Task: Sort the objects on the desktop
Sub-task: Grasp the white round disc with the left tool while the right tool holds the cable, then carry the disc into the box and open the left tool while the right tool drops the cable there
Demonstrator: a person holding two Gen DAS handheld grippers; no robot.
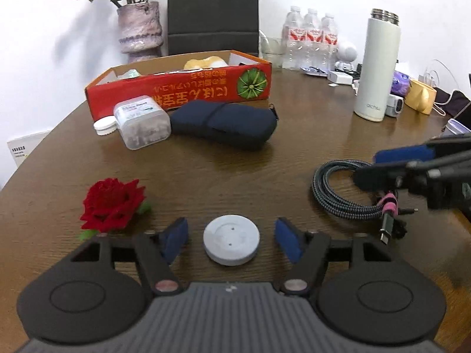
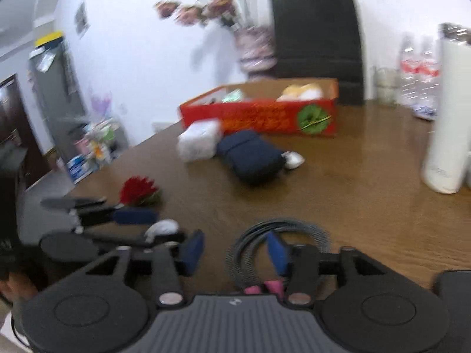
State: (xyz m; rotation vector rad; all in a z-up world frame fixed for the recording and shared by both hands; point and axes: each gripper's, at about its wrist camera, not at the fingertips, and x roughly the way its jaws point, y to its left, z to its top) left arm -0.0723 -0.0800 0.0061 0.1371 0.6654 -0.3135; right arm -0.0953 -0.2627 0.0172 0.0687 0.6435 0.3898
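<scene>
Right in front of your left gripper (image 1: pixel 231 239) lies the round grey disc (image 1: pixel 231 240), flat on the table (image 1: pixel 309 135), and it sits between the two blue pads with a gap on each side, so the fingers are open and grip nothing. Being round, the disc has no long axis; you can close on it from any side. Your right gripper (image 2: pixel 234 253) is also open, with one pad inside the coiled cable (image 2: pixel 312 232), not pressing it. The red rose (image 1: pixel 113 204) is just left of the disc, and the red box (image 1: pixel 179 89) stands farther back, behind the dark pouch (image 1: pixel 223 128).
</scene>
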